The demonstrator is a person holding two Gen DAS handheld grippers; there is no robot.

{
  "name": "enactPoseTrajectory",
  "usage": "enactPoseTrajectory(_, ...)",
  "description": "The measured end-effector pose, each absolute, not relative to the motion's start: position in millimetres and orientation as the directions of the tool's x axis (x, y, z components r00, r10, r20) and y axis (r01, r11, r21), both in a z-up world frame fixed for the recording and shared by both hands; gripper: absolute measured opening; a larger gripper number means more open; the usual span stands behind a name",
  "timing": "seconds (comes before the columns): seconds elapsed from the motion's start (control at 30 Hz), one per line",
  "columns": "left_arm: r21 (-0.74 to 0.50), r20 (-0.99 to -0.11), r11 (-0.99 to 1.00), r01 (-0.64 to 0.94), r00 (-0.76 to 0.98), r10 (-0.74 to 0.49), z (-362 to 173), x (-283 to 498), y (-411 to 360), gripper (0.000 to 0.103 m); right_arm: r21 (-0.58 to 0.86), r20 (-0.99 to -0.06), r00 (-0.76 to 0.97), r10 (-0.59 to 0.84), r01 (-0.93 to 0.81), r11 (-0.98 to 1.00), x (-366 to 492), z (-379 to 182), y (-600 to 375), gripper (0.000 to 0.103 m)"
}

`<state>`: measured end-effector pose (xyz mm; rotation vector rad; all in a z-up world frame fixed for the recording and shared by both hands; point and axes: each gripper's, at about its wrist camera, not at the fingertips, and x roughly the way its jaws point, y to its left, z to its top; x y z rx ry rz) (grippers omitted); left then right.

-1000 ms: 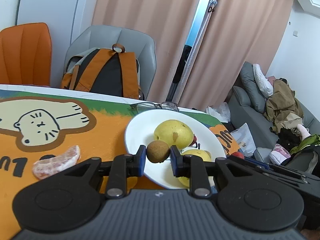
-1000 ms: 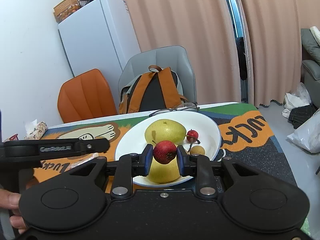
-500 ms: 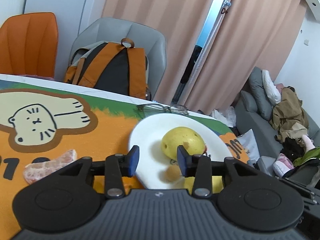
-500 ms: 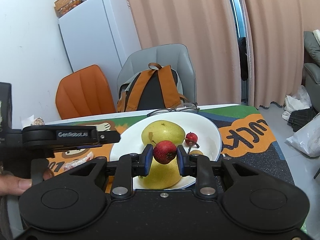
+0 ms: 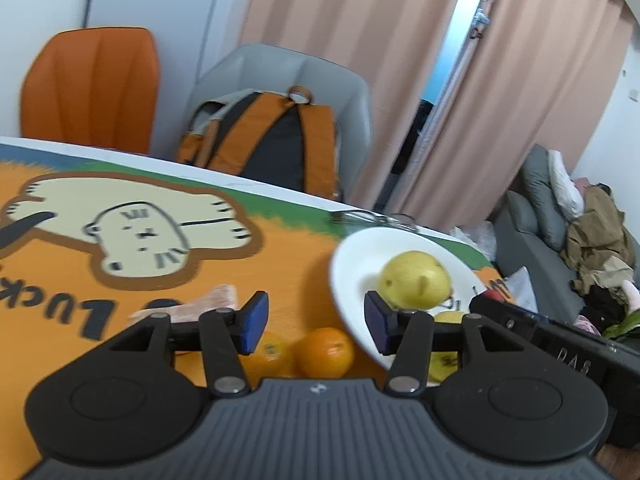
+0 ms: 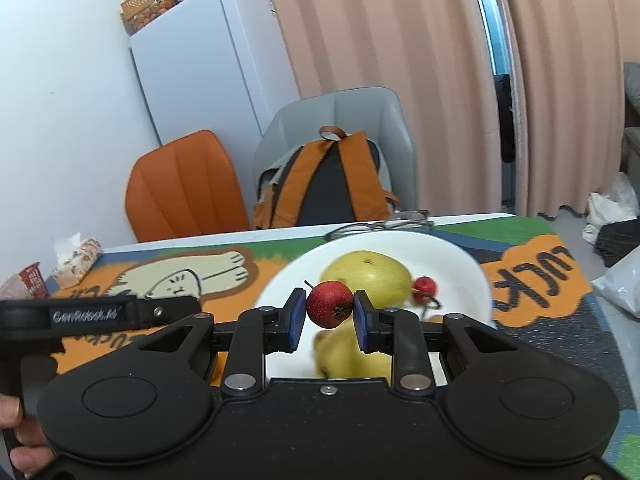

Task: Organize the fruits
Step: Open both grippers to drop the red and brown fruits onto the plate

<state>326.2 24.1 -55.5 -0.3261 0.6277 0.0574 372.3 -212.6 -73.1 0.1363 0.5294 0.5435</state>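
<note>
- Left gripper (image 5: 314, 322) hangs over the orange cartoon table mat (image 5: 288, 264); its jaws are opening and its blue pads (image 5: 256, 322) grip nothing.
- Two small oranges lie on the mat below that gap: one orange (image 5: 326, 352) sits just beside the plate's near rim, the other orange (image 5: 270, 354) is partly hidden behind the left pad.
- A peeled citrus segment (image 5: 216, 300) rests on the mat to the left of the pads.
- Right gripper (image 6: 329, 314) is clamped on a small red fruit (image 6: 330, 304), pinched between both pads and held above the white plate (image 6: 472, 276).
- On the plate sits a yellow pear (image 6: 370, 276), with a second yellow pear (image 6: 348, 356) nearer the camera, blurred and partly behind the gripper.
- A small red fruit with a stem (image 6: 425, 286) lies on the plate to the right of the far pear.
- Eyeglasses (image 6: 384, 224) lie on the table just behind the plate.
- A person's fingers (image 6: 16, 432) show at the lower left of the right wrist view, holding the left gripper's handle.
</note>
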Motion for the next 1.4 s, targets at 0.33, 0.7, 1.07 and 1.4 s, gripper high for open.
enactPoseTrajectory(0.33,-0.288,-0.575,0.930,-0.228,0.818,0.023,-49.9,303.6,56.2,0.064,0.247,-0.434,0.721,0.540,-0.482,0.841,376.6,-65.3,-192.4,0.027)
enactPoseTrajectory(0.7,-0.292,-0.574,0.925,-0.244,0.818,0.035,-45.9,285.4,64.3,0.080,0.281,-0.438,0.723,0.534,-0.454,0.846,369.7,-68.7,-196.4,0.048)
enactPoseTrajectory(1.07,-0.301,-0.571,0.924,-0.237,0.821,0.024,-36.3,259.9,62.2,0.089,0.294,-0.445,0.714,0.541,-0.454,0.841,333.7,-62.7,-205.4,0.050)
enactPoseTrajectory(1.4,-0.313,-0.552,0.922,-0.225,0.834,0.016,-21.5,229.1,62.6,0.096,0.287,-0.434,0.723,0.538,-0.455,0.843,299.4,-51.1,-210.7,0.069)
